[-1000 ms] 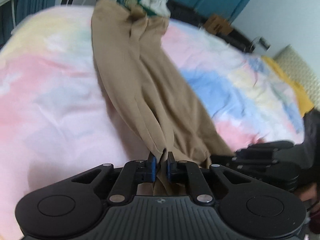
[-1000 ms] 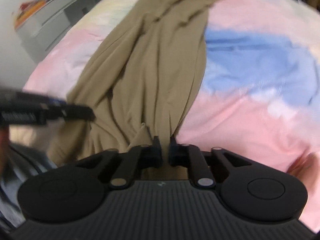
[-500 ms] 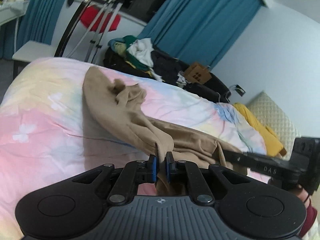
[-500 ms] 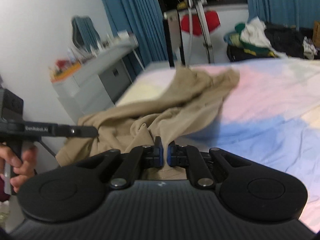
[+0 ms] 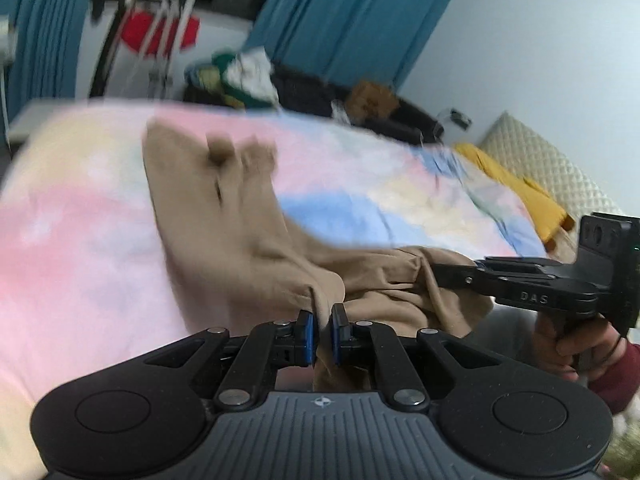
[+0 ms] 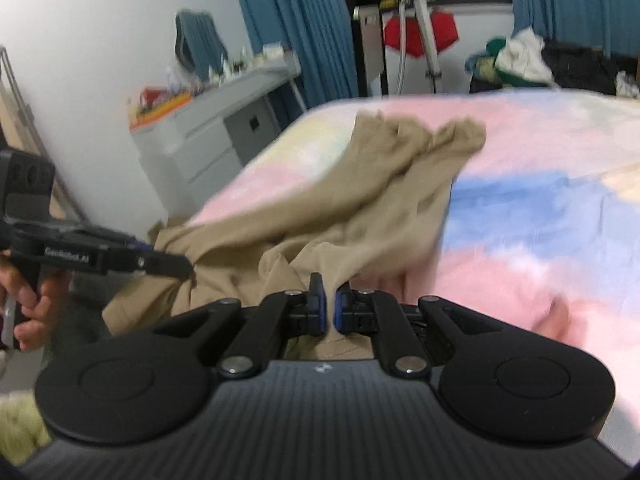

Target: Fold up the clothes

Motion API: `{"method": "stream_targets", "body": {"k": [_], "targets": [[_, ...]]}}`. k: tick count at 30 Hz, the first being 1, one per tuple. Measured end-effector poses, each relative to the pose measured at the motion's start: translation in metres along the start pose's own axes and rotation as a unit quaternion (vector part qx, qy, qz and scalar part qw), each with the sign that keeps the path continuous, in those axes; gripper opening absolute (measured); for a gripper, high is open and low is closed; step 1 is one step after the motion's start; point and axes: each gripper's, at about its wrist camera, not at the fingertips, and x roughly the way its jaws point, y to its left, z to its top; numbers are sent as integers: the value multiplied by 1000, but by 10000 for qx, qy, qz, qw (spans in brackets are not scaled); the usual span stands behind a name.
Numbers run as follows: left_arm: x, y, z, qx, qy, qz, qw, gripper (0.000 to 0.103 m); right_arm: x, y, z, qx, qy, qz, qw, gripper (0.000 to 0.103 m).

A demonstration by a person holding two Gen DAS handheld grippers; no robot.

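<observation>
**Both grippers pinch the tan garment at the near edge of the bed**

On the left, the left gripper (image 5: 321,330) has its blue-padded fingers drawn narrow onto a bunched fold of the tan garment (image 5: 224,216), which trails away from it across the pastel bedspread (image 5: 72,248) toward the far end of the bed. Seen from the other side, that same gripper (image 6: 176,266) reaches in from the left, its tip buried in the cloth's near corner, with the person's left hand (image 6: 28,300) wrapped round its handle.

Further right, the right gripper (image 6: 329,306) is likewise closed to a slim gap on a pinch of the garment (image 6: 360,200), and cloth hangs below its fingers. In the left wrist view it (image 5: 444,276) comes in from the right, gripping a gathered edge, the right hand (image 5: 576,344) under it.

Behind the bed, a dark container (image 5: 320,92) along the blue curtains (image 5: 352,20) is piled with loose clothes, green and white on top; it is too blurred to say what kind it is. A grey drawer unit (image 6: 212,140) with clutter on top stands by the wall.

Against half a second ago, both grippers keep their pinch, the garment lies stretched out a little longer across the bed, and the scene is more smeared by motion.
</observation>
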Motion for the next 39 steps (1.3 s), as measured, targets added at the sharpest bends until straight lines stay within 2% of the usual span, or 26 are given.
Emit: {"method": "stream_targets", "body": {"k": [5, 8, 11, 16, 23, 27, 28, 29, 31, 33, 35, 37, 39], "targets": [[26, 17, 69, 254, -472, 304, 9981, 9, 40, -19, 55, 15, -484, -184, 9987, 8], [63, 34, 105, 481, -587, 594, 9953, 9, 79, -39, 83, 157, -637, -295, 9974, 9], [109, 56, 127, 704, -569, 901, 9918, 9, 127, -59, 102, 228, -624, -422, 9969, 9], [190, 114, 142, 492, -274, 1045, 9929, 10, 206, -95, 114, 412, -345, -664, 9963, 9], [234, 141, 132, 487, -15, 1224, 9913, 11, 286, -133, 87, 529, 262, -963, 9936, 9], [259, 156, 127, 485, 132, 1327, 9899, 15, 292, -137, 82, 530, 264, -969, 9935, 10], [265, 160, 125, 484, 169, 1352, 9895, 20, 290, -137, 83, 560, 239, -945, 9937, 11], [261, 157, 124, 489, 144, 1379, 9891, 32, 287, -137, 84, 593, 224, -915, 9938, 12], [248, 151, 121, 446, 75, 1470, 9881, 40, 280, -136, 88, 662, 194, -832, 9941, 14], [231, 141, 114, 474, 55, 1588, 9862, 44, 268, -135, 89, 698, 102, -764, 9946, 24], [216, 136, 106, 464, 66, 1654, 9851, 54, 254, -134, 89, 792, -65, -677, 9945, 53], [202, 130, 99, 428, 80, 1690, 9846, 56, 237, -133, 85, 919, -228, -648, 9934, 62], [190, 127, 92, 300, 105, 1710, 9848, 59, 221, -130, 81, 1034, -354, -700, 9915, 61]]}}
